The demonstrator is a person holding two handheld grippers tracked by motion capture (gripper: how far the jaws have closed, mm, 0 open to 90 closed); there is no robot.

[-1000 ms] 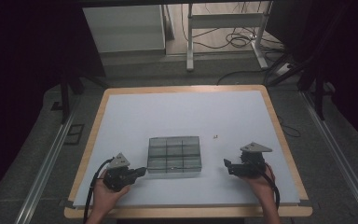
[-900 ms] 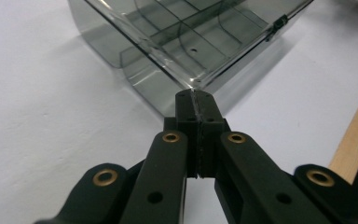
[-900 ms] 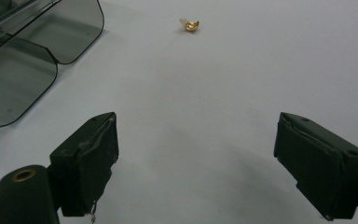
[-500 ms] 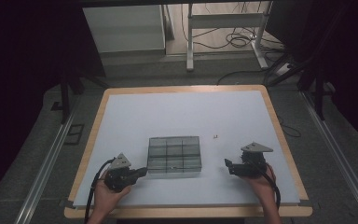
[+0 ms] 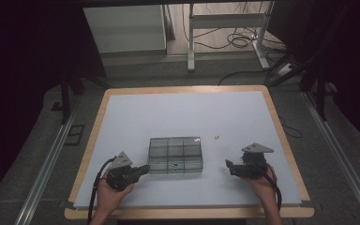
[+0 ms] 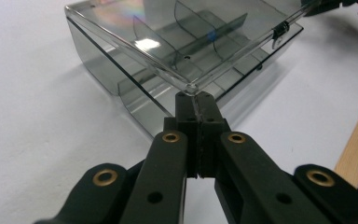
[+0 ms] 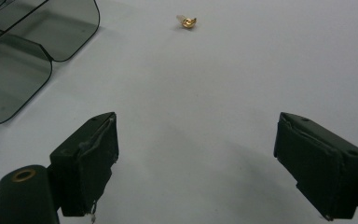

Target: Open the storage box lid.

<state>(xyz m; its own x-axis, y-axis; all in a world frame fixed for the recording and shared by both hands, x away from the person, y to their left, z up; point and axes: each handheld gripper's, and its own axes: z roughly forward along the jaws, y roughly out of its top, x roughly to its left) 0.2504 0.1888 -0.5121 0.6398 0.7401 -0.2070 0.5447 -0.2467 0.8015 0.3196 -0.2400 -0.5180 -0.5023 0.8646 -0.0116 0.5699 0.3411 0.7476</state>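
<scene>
White table (image 5: 178, 112) | left tool (image 5: 143, 169) closed at box (image 5: 176, 154) | right tool (image 5: 228, 167) agape

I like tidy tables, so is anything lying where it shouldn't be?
One thing stands out: a tiny gold-coloured metal part lies loose on the white table, outside the clear smoky plastic compartment box, off its right side. The box itself sits flat, and nothing looks spilled or broken.
</scene>
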